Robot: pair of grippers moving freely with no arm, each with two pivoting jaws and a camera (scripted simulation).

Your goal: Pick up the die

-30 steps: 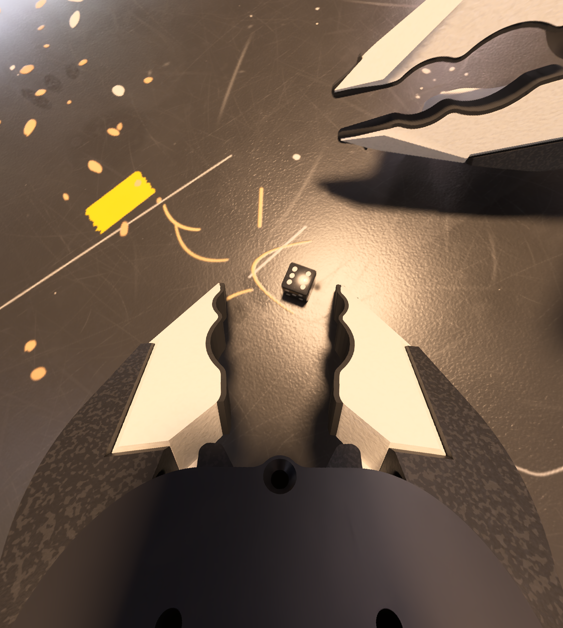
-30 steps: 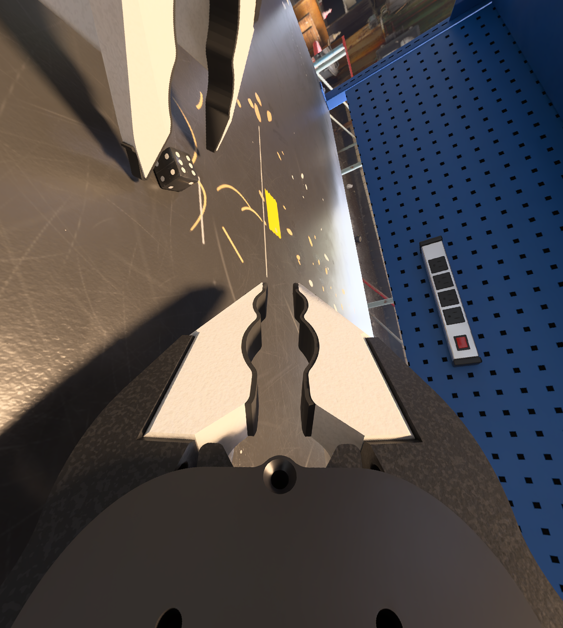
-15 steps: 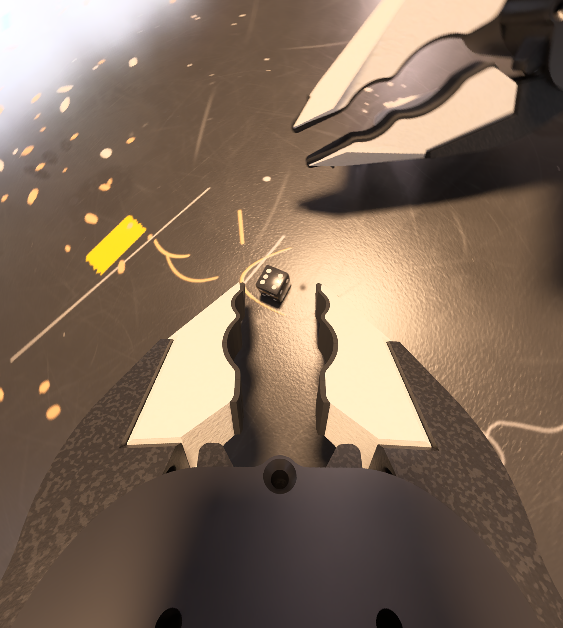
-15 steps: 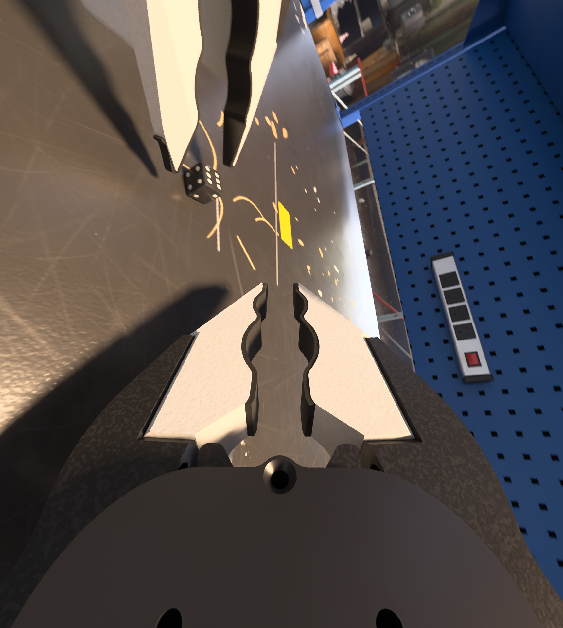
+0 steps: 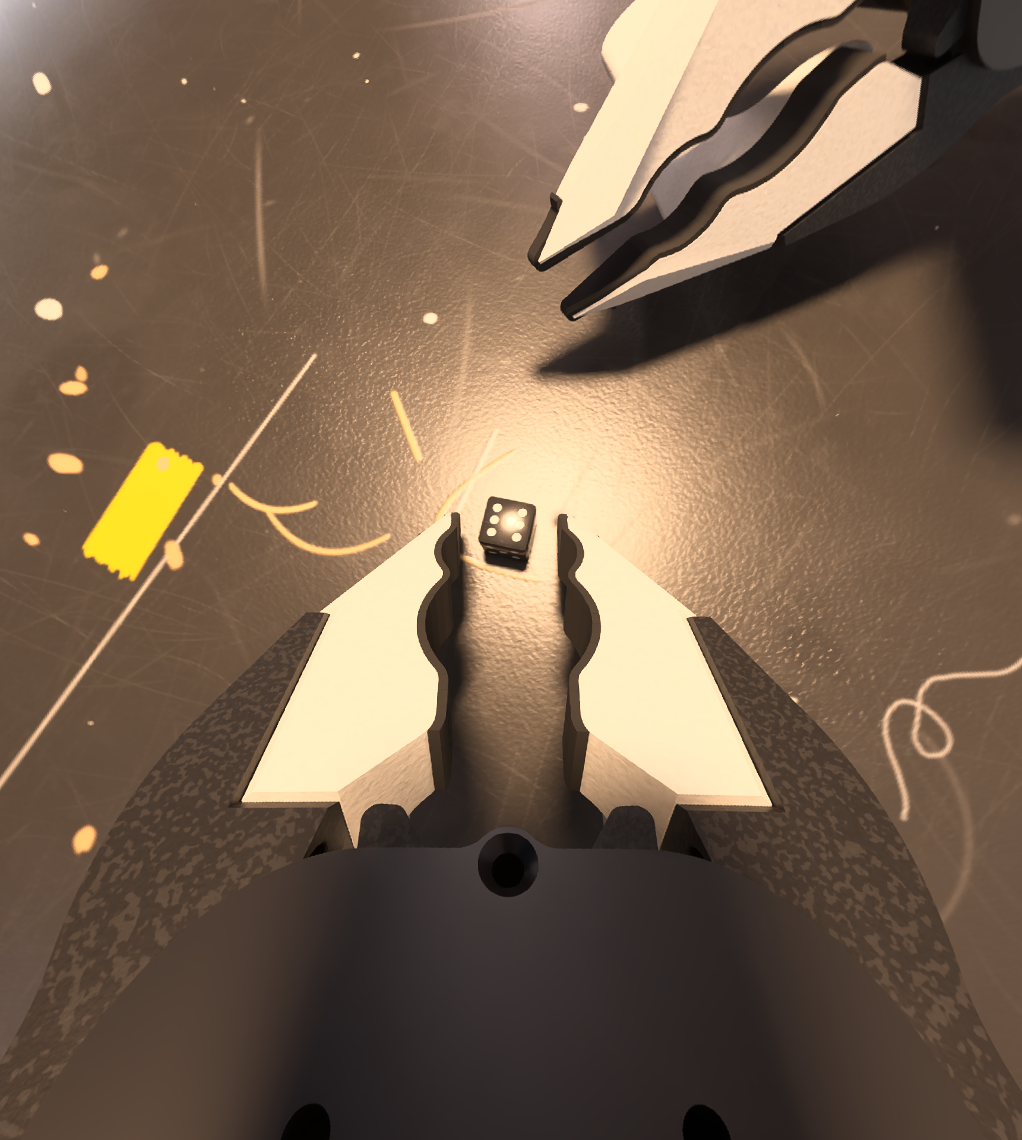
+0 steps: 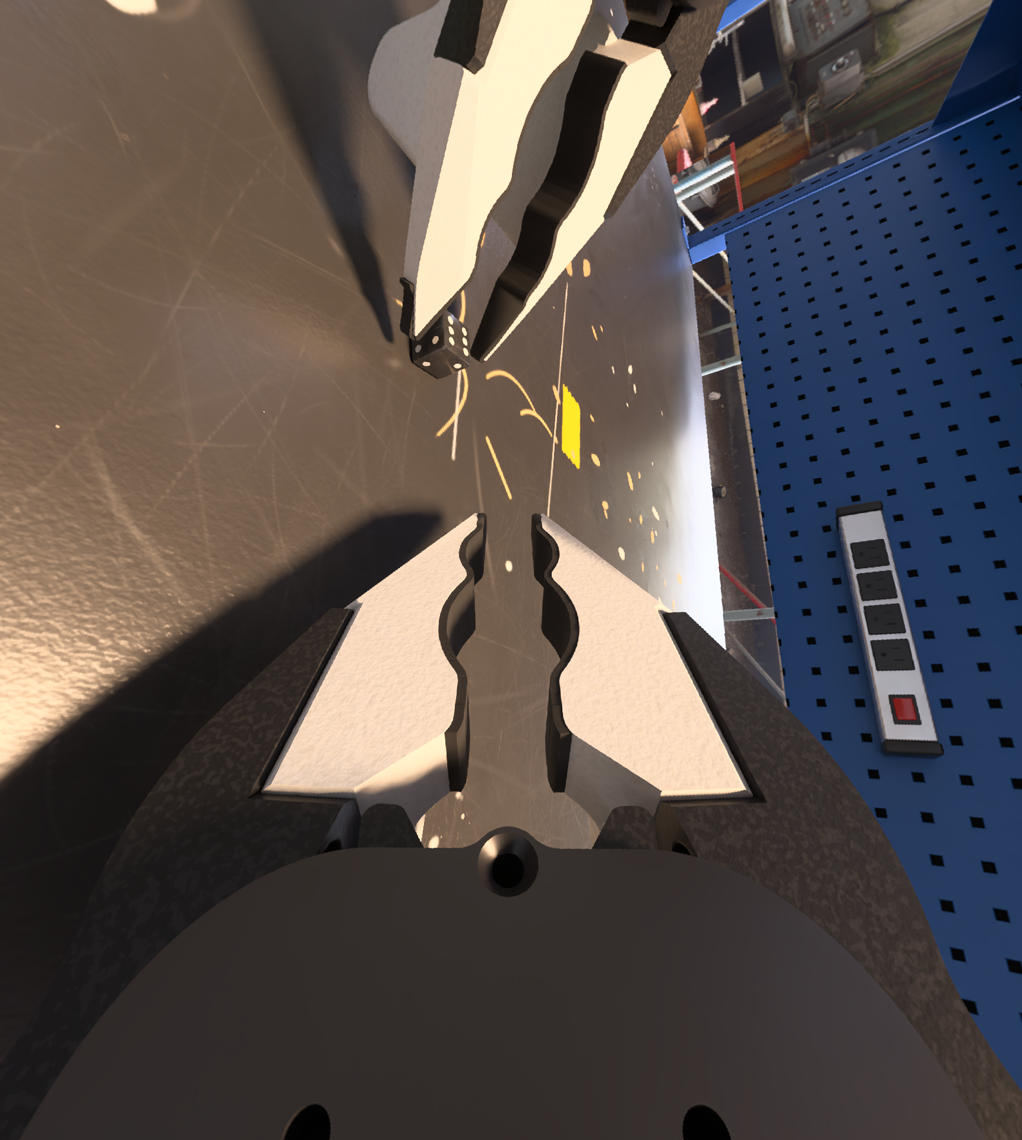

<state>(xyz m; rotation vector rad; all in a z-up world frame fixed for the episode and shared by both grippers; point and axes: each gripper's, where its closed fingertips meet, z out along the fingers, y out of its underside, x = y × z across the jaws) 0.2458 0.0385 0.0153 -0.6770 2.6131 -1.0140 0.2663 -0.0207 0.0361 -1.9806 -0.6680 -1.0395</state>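
Observation:
A small black die (image 5: 507, 532) with white pips lies on the dark scratched table (image 5: 742, 493). My left gripper (image 5: 507, 524) is open, its two fingertips on either side of the die with a gap on each side. In the right wrist view the die (image 6: 441, 348) sits between the left gripper's fingertips (image 6: 446, 327). My right gripper (image 6: 507, 519) is open a little and empty, held above the table away from the die. It also shows in the left wrist view (image 5: 551, 284) at the upper right.
A yellow tape strip (image 5: 141, 511) and paint specks mark the table left of the die. A white thread (image 5: 958, 697) lies at the right. A blue pegboard wall (image 6: 928, 432) with a power strip (image 6: 887, 629) stands beyond the table edge.
My left gripper has moved forward so the die now sits between its fingertips instead of ahead of them. The right gripper has shifted a little.

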